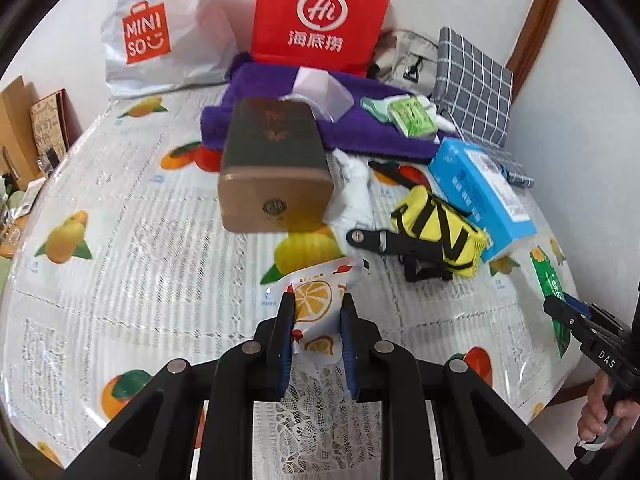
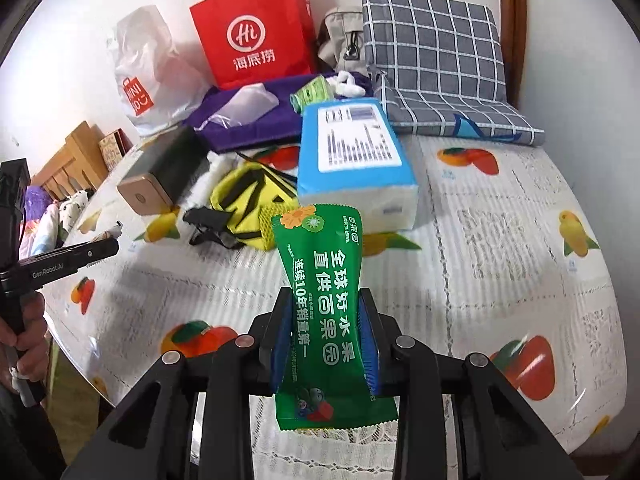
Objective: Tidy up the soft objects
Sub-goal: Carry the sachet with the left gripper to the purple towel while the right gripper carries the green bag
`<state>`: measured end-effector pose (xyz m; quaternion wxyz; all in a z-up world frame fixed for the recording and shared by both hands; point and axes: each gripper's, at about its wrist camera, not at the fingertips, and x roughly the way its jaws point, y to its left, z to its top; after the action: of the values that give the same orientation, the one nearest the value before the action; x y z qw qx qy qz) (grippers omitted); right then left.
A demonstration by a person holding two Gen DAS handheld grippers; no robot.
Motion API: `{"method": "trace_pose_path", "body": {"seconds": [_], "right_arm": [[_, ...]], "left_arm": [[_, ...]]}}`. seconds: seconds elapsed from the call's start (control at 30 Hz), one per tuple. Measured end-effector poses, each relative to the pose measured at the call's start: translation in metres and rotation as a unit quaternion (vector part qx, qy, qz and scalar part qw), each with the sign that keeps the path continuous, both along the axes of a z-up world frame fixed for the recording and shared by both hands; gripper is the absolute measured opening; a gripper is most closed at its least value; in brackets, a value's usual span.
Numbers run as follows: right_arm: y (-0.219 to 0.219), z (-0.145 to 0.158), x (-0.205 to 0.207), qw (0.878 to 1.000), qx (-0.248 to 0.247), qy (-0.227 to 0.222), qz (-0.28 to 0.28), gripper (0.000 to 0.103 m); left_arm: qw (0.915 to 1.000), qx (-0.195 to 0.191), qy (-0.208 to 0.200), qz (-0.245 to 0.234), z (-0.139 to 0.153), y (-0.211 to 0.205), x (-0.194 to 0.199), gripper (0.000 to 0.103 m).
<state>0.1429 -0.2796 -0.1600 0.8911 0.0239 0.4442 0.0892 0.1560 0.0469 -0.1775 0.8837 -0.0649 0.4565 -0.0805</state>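
**Left wrist view: both packets gripped above the tabletop**

Left tongs [image 1: 317,308] pinch the orange-slice sachet [image 1: 316,312]; right tongs [image 2: 326,320] clamp the green fruit packet [image 2: 322,304]. Both hang over the fruit-print tabletop [image 1: 140,260]. Best to keep them clamped and set them together, clear of the tissue pack [image 2: 352,160].

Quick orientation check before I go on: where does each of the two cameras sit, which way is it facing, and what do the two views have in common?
Left wrist: on the left gripper, looking forward and down over the table; shows its jaws pinching an orange-print packet, plus the right gripper and a hand at right.
Right wrist: on the right gripper, same tilt; jaws clamp a green packet; left gripper at left edge.
Shared: red bag, brown box, blue tissue pack, yellow pouch.
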Motion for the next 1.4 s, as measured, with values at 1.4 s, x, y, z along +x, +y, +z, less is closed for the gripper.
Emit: {"method": "trace_pose_path", "body": {"seconds": [1.4], "right_arm": [[0.030,0.074,0.080,0.999,-0.008,-0.048,0.005,0.032]], "left_arm": [[0.9990,-0.015,-0.036,0.023,0.069,0.013,0.056,0.020]]}}
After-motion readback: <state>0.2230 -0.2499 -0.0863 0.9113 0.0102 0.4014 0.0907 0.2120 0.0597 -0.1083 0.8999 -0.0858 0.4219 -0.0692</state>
